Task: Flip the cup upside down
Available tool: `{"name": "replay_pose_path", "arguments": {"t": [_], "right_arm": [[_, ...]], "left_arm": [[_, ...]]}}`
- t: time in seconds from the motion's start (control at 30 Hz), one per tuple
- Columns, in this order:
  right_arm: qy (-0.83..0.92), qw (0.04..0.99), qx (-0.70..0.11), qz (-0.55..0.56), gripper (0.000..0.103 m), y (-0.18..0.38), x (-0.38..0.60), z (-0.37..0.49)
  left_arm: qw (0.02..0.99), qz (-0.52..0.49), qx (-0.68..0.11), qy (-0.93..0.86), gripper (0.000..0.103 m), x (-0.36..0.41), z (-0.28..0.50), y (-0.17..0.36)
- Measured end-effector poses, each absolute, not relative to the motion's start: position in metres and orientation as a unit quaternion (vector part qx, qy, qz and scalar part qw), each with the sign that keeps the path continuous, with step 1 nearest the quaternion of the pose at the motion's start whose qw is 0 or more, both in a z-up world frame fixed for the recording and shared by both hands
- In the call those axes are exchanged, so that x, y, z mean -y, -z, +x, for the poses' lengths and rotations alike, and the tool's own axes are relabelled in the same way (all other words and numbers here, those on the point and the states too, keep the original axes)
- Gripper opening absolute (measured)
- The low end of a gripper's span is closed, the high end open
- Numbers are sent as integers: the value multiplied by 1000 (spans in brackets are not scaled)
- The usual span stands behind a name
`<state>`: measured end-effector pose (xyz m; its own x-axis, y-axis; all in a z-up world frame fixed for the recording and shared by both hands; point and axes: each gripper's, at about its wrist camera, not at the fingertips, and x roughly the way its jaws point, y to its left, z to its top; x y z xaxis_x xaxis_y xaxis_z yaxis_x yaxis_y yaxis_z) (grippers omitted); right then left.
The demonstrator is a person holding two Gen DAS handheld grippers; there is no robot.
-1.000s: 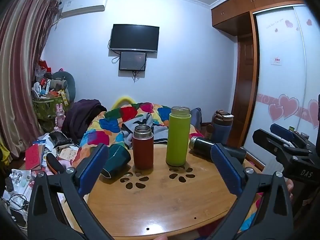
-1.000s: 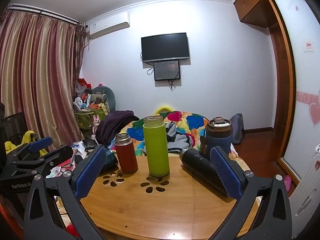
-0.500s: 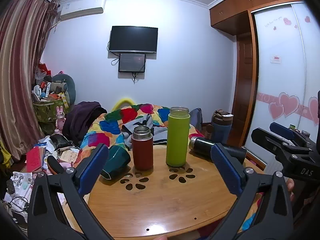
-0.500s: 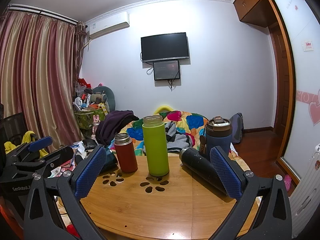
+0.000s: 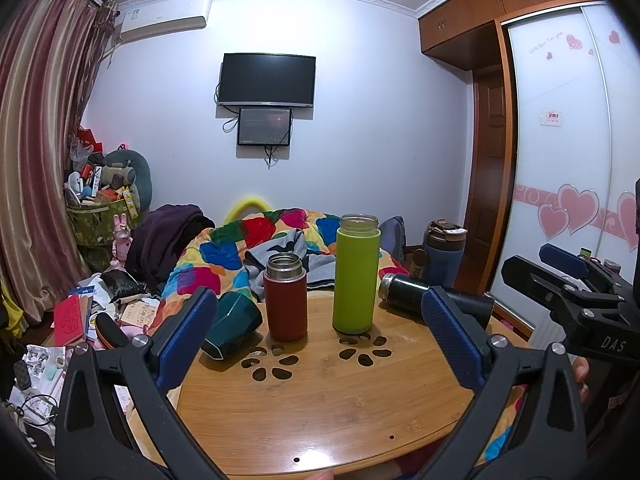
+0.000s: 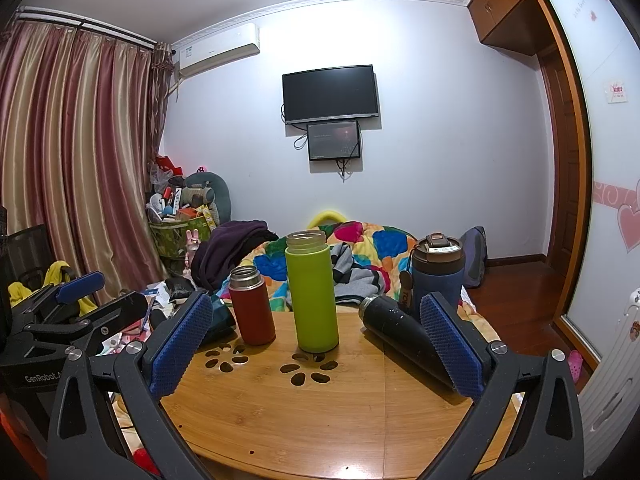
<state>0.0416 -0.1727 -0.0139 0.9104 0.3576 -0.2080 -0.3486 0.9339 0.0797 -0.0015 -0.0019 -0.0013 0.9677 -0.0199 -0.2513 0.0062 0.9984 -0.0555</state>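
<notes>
On the round bamboo counter (image 5: 320,400) stand two open-mouthed flasks: a short red thermos cup (image 5: 285,298) with a steel neck and, just to its right, a taller lime-green bottle (image 5: 355,274); both are upright, mouths up. A dark green cup (image 5: 232,326) lies tipped on its side at the counter's left edge, near the red one, partly hidden behind a blue pad. A black bottle (image 5: 420,296) lies on its side at the right, its steel mouth pointing toward the green bottle. Beyond the counter's far right stands a navy lidded tumbler (image 6: 438,272). The left gripper (image 5: 320,332) hovers over the near part of the counter with its jaws spread wide and nothing between them. The right gripper (image 6: 316,340) is held likewise, jaws wide apart and empty, the red and green flasks framed between its pads. Behind lies a bed with a patchwork quilt (image 5: 256,248).
</notes>
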Motion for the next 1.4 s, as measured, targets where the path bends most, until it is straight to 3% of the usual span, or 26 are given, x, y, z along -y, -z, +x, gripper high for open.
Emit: {"name": "replay_pose_path", "arguments": {"t": [1.4], "right_arm": [[-182, 977, -113, 16, 103, 19, 175, 44]], "left_arm": [[992, -27, -126, 7, 103, -2, -2, -2]]}}
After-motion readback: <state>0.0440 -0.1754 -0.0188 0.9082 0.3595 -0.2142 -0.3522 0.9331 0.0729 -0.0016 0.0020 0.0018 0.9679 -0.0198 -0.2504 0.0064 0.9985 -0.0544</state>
